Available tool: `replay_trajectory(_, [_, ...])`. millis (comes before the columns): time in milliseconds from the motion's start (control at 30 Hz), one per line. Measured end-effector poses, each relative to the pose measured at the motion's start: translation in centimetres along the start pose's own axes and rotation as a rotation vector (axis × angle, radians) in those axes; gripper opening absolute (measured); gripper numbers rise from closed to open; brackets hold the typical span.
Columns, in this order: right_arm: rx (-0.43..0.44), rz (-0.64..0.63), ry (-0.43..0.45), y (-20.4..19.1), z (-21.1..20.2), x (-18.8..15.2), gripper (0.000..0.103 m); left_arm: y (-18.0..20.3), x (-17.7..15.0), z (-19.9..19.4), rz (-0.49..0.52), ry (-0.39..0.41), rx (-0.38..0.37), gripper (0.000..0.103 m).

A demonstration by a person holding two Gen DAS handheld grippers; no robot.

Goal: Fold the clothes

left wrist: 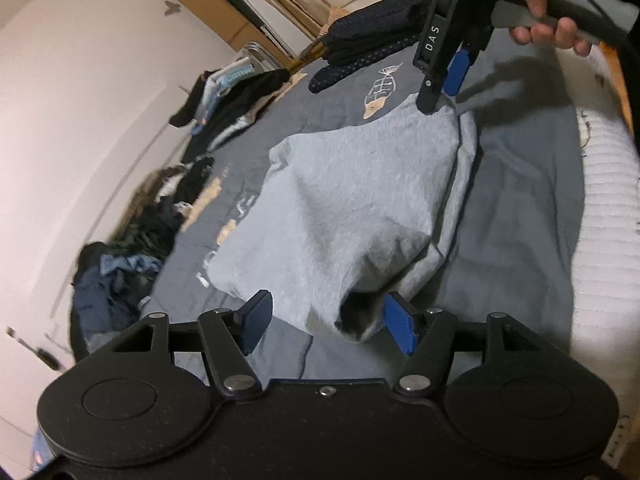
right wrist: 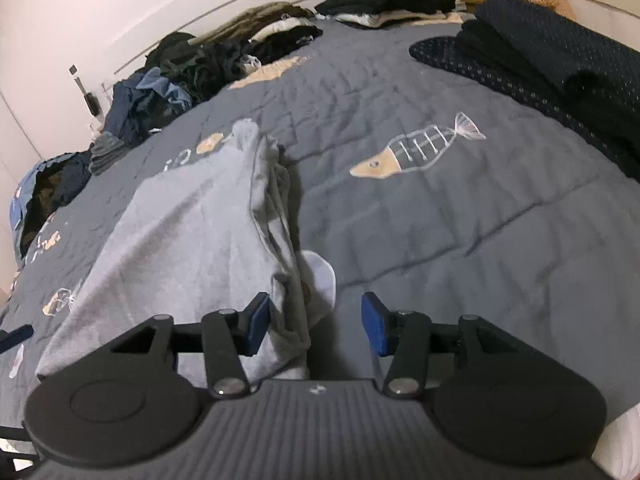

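Grey garment (left wrist: 352,200) on quilt (right wrist: 440,216)

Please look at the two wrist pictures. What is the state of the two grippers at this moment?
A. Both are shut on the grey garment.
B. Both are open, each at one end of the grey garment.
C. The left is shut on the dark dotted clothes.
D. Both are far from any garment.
B: the left gripper and the right gripper each show a wide gap between their blue pads, with an end of the grey garment lying in it, unclamped.

Home bedroom: bed under a grey quilted bedspread with fish prints (right wrist: 420,184), heaps of dark unfolded clothes (right wrist: 188,64) along its far edge, plain white wall (left wrist: 80,80).
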State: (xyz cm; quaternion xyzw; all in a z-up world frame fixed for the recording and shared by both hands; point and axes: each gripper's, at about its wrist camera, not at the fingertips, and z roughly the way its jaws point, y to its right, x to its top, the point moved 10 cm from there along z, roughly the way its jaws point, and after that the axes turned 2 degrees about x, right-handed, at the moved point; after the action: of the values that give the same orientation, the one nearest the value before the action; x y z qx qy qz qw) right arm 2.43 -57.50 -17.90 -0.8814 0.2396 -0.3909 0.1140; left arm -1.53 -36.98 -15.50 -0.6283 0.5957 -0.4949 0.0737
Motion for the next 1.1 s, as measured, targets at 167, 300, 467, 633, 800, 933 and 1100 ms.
replay_trajectory(167, [0.028,0.019,-0.007,-0.6,0.2,-0.6,0.049,0.7,0.3,1.2,0.075,-0.026,0.057,0.055])
replay_trajectory(300, [0.047,0.029,-0.033,-1.1,0.6,-1.6,0.01,1.7,-0.7,2.1,0.141,-0.07,0.035,0.025])
replay_trajectory(467, [0.089,0.078,-0.02,-1.6,-1.0,-1.8,0.006,1.1,-2.0,2.1,0.172,-0.111,0.004,0.006])
replay_trajectory(633, [0.101,0.072,-0.032,-1.9,-1.9,-2.2,0.005,1.5,-3.3,2.0,0.236,-0.134,-0.026,0.006])
replay_trajectory(800, [0.001,0.013,-0.112,-1.0,-0.1,-3.9,0.008,2.5,-3.9,2.3,0.299,-0.132,-0.012,0.009])
replay_trajectory(933, [-0.004,-0.008,-0.093,-1.2,-1.3,-3.2,0.011,1.3,-3.7,0.8,0.186,-0.129,-0.116,0.024])
replay_trajectory(1100, [-0.003,-0.024,-0.021,-1.3,-3.9,-1.4,0.019,-2.6,-2.0,-1.9,-0.125,-0.01,-0.256,0.063])
